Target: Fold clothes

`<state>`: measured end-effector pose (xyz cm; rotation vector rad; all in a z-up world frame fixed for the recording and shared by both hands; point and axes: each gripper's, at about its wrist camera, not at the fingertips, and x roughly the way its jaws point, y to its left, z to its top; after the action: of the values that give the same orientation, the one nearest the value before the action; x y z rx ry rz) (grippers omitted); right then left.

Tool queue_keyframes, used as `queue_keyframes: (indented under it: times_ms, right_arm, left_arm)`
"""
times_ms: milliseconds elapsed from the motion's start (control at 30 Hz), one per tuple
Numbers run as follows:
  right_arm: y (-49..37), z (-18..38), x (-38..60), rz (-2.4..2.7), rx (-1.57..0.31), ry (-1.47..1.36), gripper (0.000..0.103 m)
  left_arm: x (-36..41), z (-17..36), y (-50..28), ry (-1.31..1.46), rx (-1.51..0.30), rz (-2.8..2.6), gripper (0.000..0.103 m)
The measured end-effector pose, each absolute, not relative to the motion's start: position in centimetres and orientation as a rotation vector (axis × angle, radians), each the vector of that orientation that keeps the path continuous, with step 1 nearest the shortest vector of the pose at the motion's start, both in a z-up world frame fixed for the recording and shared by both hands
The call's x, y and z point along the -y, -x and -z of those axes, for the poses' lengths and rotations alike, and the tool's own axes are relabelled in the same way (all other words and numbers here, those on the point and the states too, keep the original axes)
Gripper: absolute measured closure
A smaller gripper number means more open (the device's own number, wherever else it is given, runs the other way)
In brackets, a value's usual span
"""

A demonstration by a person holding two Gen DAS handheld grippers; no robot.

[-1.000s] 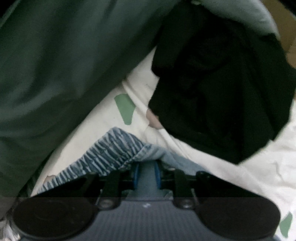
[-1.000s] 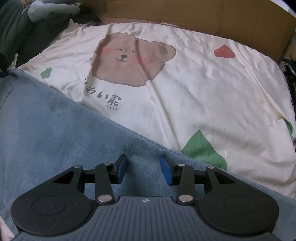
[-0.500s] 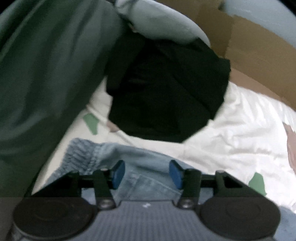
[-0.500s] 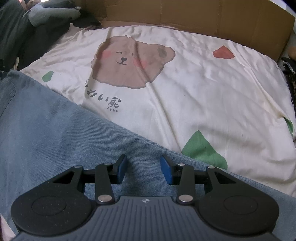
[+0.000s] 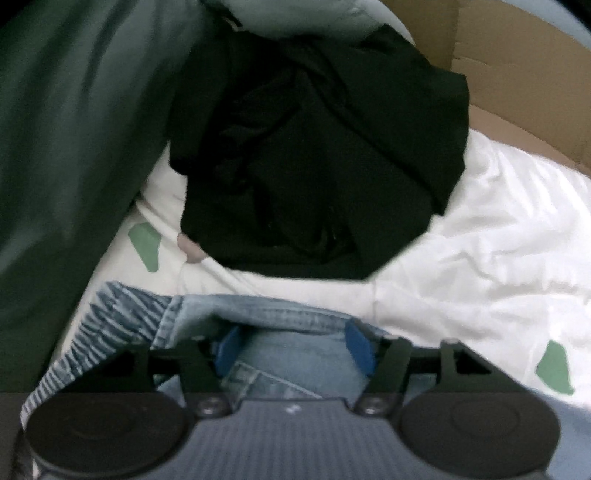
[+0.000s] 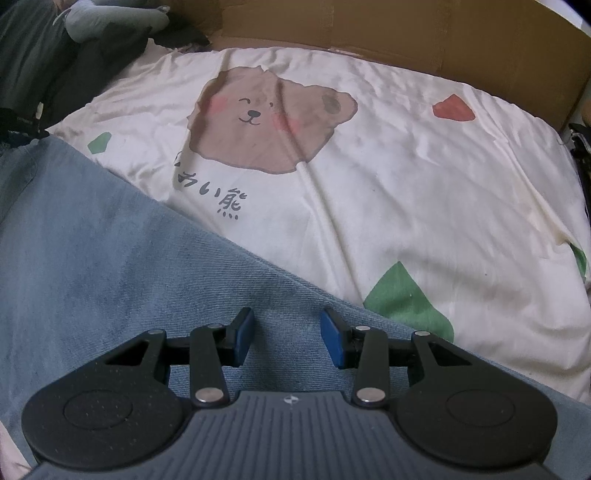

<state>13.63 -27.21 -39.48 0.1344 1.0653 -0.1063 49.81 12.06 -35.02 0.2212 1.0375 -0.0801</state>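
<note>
In the left wrist view, the left gripper (image 5: 291, 349) fills the bottom of the frame, its jaws opening over the waistband of the light blue jeans (image 5: 280, 325); denim lies between the blue pads (image 5: 356, 345), which do not press on it. The ribbed elastic part of the waistband runs toward the lower left. Just above the jeans, in the middle of the frame, a crumpled black garment (image 5: 317, 155) lies on the white sheet (image 5: 480, 236), and a pale grey garment (image 5: 295, 18) sits at the top behind it. A dark green cloth (image 5: 74, 147) covers the whole left side. Brown cardboard (image 5: 517, 85) stands in the upper right. In the right wrist view, the right gripper (image 6: 286, 341) sits low in the frame with its jaws partly apart above flat denim, gripping nothing. The jeans (image 6: 110, 258) spread from the left edge across the lower part of the frame. Beyond them the cream sheet (image 6: 424, 192) shows a printed brown bear (image 6: 269, 122) with dark characters under it, plus green and red patches. Cardboard (image 6: 406, 33) lines the top edge, and dark and grey clothes (image 6: 92, 22) pile in the upper left corner.
</note>
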Motion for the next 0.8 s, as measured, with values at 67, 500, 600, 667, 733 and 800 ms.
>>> queue_keyframes:
  times_ms: [67,500,600,667,733,800]
  right_arm:
    - [-13.6,39.5,27.2,0.108,-1.064,-0.135,0.056]
    - [-13.6,39.5,27.3,0.12,-1.055,-0.16,0.056]
    - [-13.5,39.5,27.3,0.122,-1.054,-0.162,0.056]
    - [-13.5,39.5,27.3,0.121,-1.055,-0.16,0.056]
    - [-13.5,39.5,27.3,0.12,-1.055,-0.158,0.056]
    - [-13.6,39.5,27.3,0.121,-1.056,-0.152,0.056]
  left_arm:
    - [-12.5,33.8,-49.5,-0.19,-1.034,0.085,0.046]
    - [-20.4,28.2,-42.4,-0.056,-1.041,-0.15,0.08]
    - [-21.6,28.7,-41.6,-0.046,-1.053,-0.19,0.082]
    - [-22.2,29.1,-41.4,-0.037,-1.063,-0.205,0.082]
    - [-22.5,29.7,-41.5,-0.042,-1.066,-0.208,0.083]
    - [-22.5,30.2,-41.8,-0.05,-1.066,-0.208,0.083]
